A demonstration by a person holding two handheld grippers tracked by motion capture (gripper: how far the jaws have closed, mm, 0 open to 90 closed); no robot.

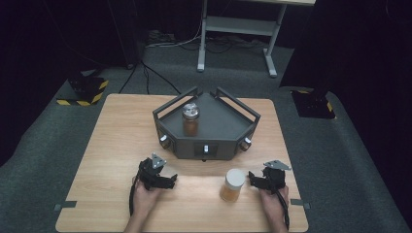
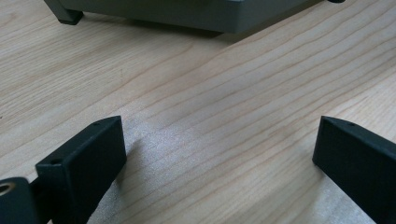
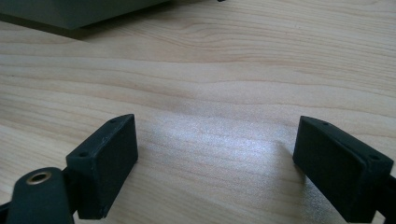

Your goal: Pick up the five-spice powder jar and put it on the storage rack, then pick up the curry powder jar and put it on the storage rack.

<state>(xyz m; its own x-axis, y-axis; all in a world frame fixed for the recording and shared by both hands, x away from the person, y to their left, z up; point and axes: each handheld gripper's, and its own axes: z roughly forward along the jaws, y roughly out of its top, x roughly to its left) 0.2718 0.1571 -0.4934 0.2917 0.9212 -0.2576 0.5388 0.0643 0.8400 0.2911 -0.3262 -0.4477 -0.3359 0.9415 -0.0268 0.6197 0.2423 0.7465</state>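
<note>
A wooden table [image 1: 116,141] holds a dark grey tray stand [image 1: 228,127] at its far middle; a jar with a silver lid [image 1: 190,119] stands on top of it, on the left part; a second jar with a white lid [image 1: 232,185] stands on the table near the person, right of the middle, and it looks full of something brown.

The right gripper [image 1: 253,178] rests on the table just right of the white-lidded jar, with its tips pointing at it; it sits close but is not touching yet; in the right gripper view its jaws are spread wide with only bare wood between them. The left gripper [image 1: 171,180] rests on the near left of the table, well apart from that jar; its jaws are spread wide too, over bare wood, with the stand's bottom edge [image 2: 187,18] far ahead.

It looks like the very start of a pick-up; nothing is held. Most likely the jar on the table is meant to join the other one on the stand. Next, the right gripper would need to slide left so the jar sits between its jaws, then squeeze gently on the body under the lid; a hard bump could tip it over.
</note>
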